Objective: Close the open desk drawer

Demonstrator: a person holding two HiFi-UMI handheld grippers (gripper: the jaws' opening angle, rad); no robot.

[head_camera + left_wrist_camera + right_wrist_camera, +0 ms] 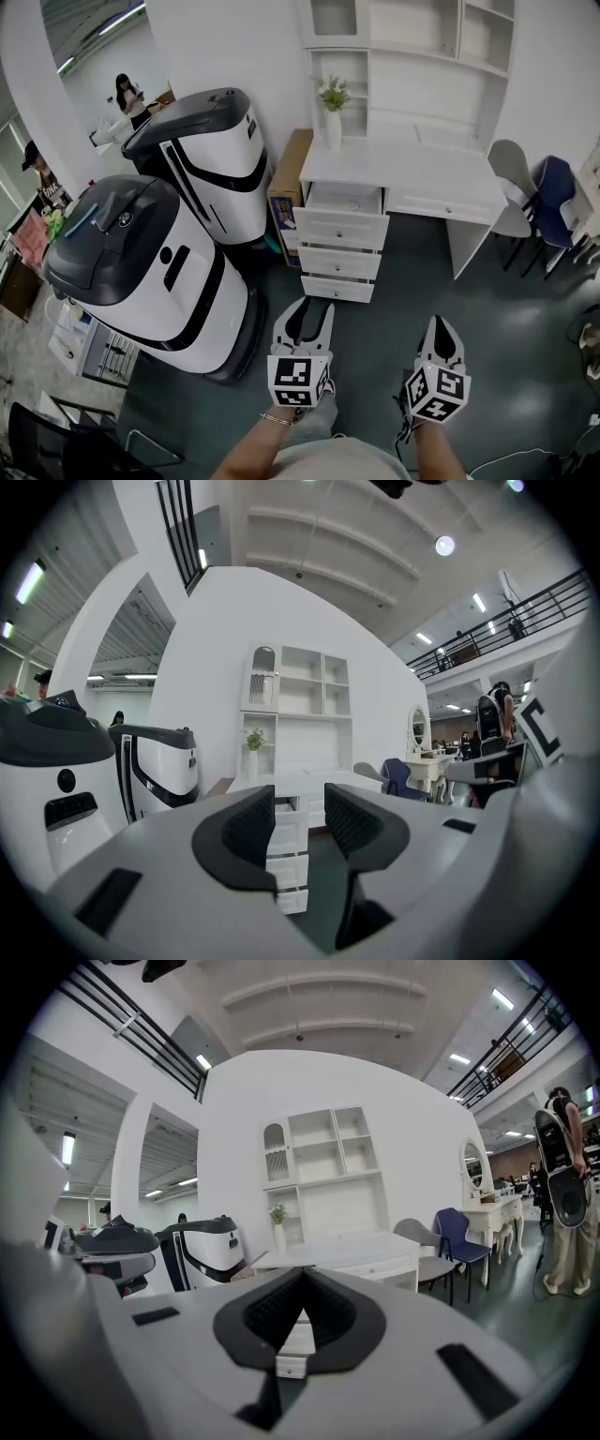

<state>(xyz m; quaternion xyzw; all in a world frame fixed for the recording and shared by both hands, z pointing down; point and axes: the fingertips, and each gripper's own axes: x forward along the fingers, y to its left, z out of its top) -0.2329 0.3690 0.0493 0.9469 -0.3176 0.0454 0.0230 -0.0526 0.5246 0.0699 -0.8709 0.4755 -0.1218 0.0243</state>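
Upper centre, white top drawer (340,225) stands open; left hand-held gripper (307,317) spread empty, right hand-held gripper (439,328) pressed together, both aimed there, presumably to push.

Both forearms (258,448) reach forward side by side, grippers pointing almost level. The left gripper (309,306) holds its jaws apart, empty; the right gripper (441,322) has its jaws together, empty.
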